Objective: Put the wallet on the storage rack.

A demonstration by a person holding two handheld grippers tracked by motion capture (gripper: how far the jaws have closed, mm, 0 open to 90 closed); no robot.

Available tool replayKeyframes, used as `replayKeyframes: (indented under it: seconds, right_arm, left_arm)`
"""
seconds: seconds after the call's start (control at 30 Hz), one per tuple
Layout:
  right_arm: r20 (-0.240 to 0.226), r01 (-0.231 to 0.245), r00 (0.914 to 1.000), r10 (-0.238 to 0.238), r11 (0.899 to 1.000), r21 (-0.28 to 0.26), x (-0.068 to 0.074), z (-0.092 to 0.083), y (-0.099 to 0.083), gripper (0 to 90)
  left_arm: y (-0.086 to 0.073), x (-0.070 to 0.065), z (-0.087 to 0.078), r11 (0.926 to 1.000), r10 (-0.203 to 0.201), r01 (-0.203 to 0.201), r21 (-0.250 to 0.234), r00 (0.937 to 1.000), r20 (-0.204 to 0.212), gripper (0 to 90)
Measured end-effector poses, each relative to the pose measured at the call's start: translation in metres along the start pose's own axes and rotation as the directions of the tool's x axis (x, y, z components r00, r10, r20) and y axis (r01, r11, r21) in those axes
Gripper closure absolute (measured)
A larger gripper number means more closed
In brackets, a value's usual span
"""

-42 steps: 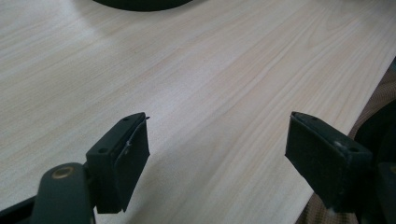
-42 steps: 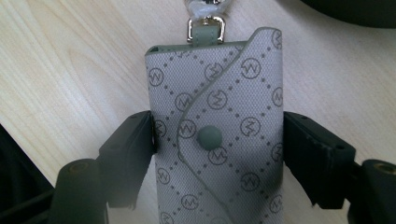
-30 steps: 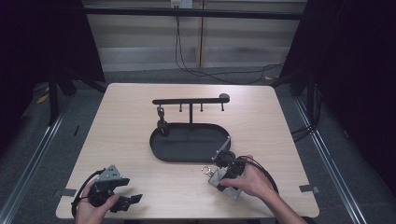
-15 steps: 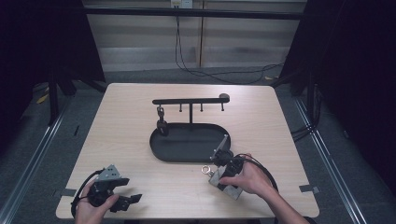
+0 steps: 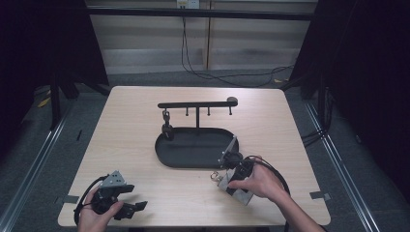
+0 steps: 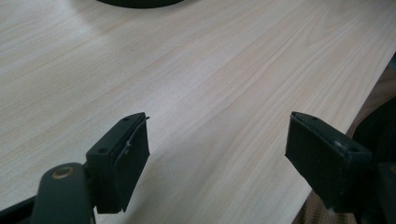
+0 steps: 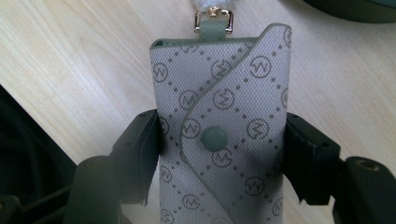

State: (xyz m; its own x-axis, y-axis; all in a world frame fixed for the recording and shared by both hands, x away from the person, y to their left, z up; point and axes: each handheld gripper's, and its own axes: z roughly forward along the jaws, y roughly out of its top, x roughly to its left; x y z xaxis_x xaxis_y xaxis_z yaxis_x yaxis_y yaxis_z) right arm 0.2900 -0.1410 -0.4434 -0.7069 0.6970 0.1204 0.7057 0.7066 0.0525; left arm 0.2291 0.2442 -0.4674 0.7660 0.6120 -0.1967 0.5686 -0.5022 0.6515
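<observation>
Now that its jaws have just closed, the right gripper (image 7: 219,149) clamps a grey patterned key pouch (image 7: 222,126) by both long edges, snap flap facing the camera, gold clasp (image 7: 214,19) at the far end. The pouch lies on the table (image 5: 130,135), just in front of the black oval tray (image 5: 193,147). Judgement: the grasp is made, so lifting toward the hanger rack (image 5: 197,104) can follow. One dark item (image 5: 167,126) already hangs at the rack's left end; three pegs appear free. The tray rim sits between pouch and rack, so the lift must clear it. The left gripper (image 6: 217,154) rests near the table's front left corner, jaws wide apart, nothing between them.
</observation>
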Motion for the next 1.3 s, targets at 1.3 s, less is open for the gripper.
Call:
replayKeyframes:
  seconds: [1.3]
  right_arm:
    - [0.011, -0.008, 0.9999, 0.008, 1.0, 0.005, -0.01, -0.039, 0.0, 34.4]
  left_arm:
    - [0.001, 0.004, 0.002, 0.9995, -0.031, 0.031, 0.001, 0.9994, 0.014, 19.9]
